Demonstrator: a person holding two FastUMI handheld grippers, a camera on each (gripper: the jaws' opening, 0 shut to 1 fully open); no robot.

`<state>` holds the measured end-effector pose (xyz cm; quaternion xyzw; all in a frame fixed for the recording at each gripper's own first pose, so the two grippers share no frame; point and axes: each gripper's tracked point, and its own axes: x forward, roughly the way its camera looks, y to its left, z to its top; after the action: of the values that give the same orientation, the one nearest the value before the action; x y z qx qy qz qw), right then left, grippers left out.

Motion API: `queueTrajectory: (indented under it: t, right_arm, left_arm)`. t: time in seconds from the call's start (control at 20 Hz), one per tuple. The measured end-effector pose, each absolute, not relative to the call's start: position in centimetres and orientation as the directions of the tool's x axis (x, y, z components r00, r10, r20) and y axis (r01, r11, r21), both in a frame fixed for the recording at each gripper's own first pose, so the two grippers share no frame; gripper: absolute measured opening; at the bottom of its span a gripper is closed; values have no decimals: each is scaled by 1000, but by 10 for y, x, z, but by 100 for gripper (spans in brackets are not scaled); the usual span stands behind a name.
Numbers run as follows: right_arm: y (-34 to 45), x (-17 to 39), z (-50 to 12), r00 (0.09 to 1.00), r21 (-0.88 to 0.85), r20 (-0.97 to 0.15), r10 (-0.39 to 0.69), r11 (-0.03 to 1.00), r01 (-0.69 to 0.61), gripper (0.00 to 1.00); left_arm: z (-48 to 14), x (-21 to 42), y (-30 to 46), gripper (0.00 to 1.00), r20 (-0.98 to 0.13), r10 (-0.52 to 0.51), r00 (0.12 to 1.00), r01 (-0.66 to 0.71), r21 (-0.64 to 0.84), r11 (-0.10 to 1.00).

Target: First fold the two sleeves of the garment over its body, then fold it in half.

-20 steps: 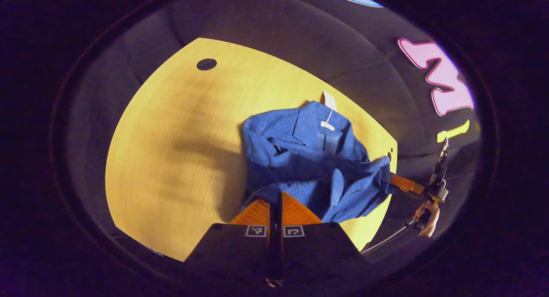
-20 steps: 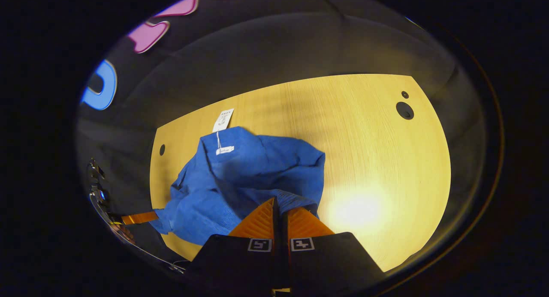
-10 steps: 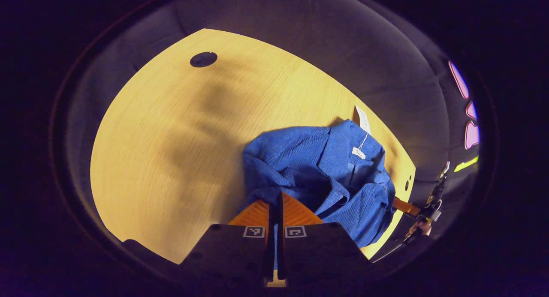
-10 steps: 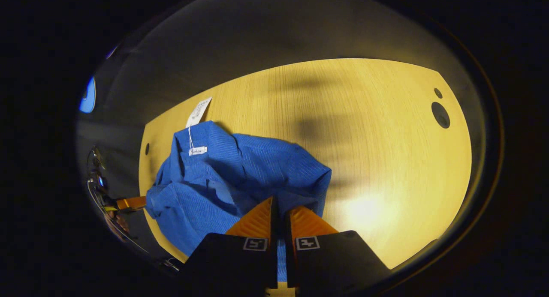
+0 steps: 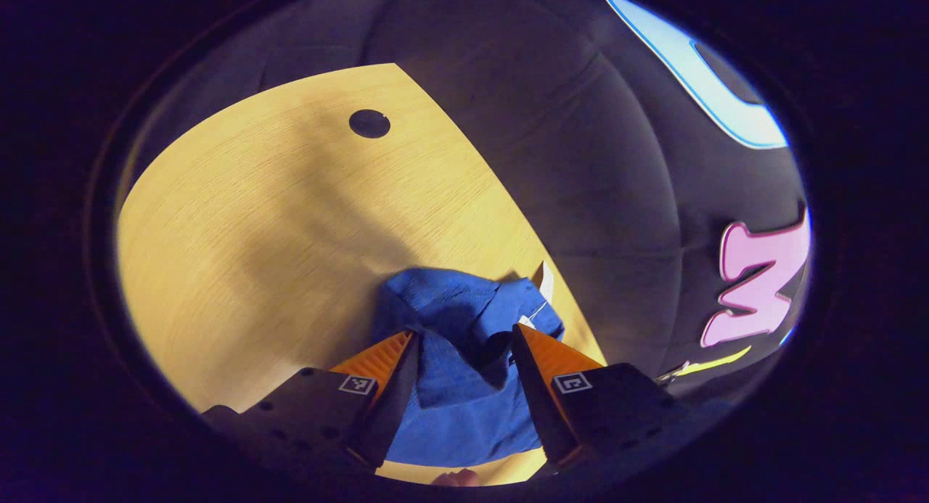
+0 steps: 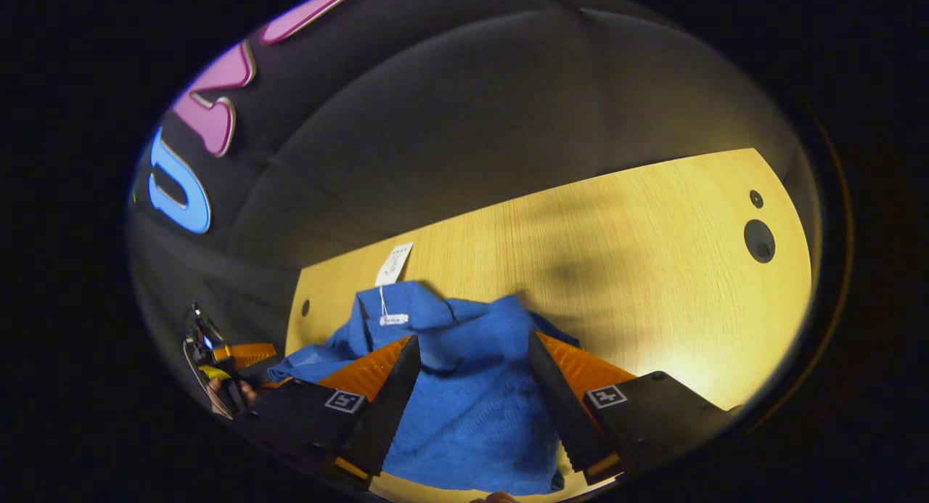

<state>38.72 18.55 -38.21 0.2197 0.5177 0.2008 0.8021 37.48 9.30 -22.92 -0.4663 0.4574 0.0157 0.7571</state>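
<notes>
Nearest, the left hand-held gripper (image 5: 464,343) and the right hand-held gripper (image 6: 472,354) both hang spread, gripping nothing, over the blue garment (image 6: 464,387). It lies bunched by the counter (image 6: 653,271) near edge, paper tag (image 6: 394,263) beyond. Probably folded over, though untidy; flattening may remain.

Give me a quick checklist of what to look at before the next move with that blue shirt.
1. Left gripper let go: ok, its fingers stand apart over the shirt.
2. Right gripper let go: ok, its fingers stand open with the shirt between them.
3. Shirt on the table: ok, it lies near the front edge.
4. Fold neat: not ok, the cloth looks bunched and rumpled.
5. Sleeves folded over the body: cannot tell from these views.
6. Tag out of the fold: ok, it lies on the table past the collar.
</notes>
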Motion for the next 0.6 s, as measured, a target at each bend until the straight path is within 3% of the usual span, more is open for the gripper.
queueTrajectory:
  t: [0.05,0.1,0.15,0.2,0.4,0.45,0.5,0.6]
  right_arm:
    - [188,392,-375,393,586,-727,563,807,-74,95]
    - [186,395,-367,400,613,-710,579,788,-52,84]
    - [184,396,-360,408,627,-702,584,778,-35,84]
    - [175,399,-358,427,611,-705,566,791,-40,97]
    - [154,388,-322,525,468,-692,496,862,-197,98]
    - [152,383,-305,558,426,-671,488,870,-247,97]
    - [150,375,-286,590,383,-651,478,877,-289,97]
    - [150,355,-243,647,324,-601,469,883,-339,98]
  left_arm:
    - [-229,370,97,79,-717,-395,574,-457,-681,572]
    - [-225,367,101,82,-718,-389,577,-454,-678,577]
    - [-223,370,100,82,-719,-377,584,-455,-674,582]
    - [-219,370,101,82,-712,-375,594,-451,-681,578]
    - [-189,356,103,82,-713,-328,620,-432,-659,616]
    - [-177,353,100,87,-702,-315,639,-409,-657,634]
    - [-161,349,97,82,-693,-303,655,-380,-648,661]
    - [-135,332,89,83,-679,-272,682,-318,-610,726]
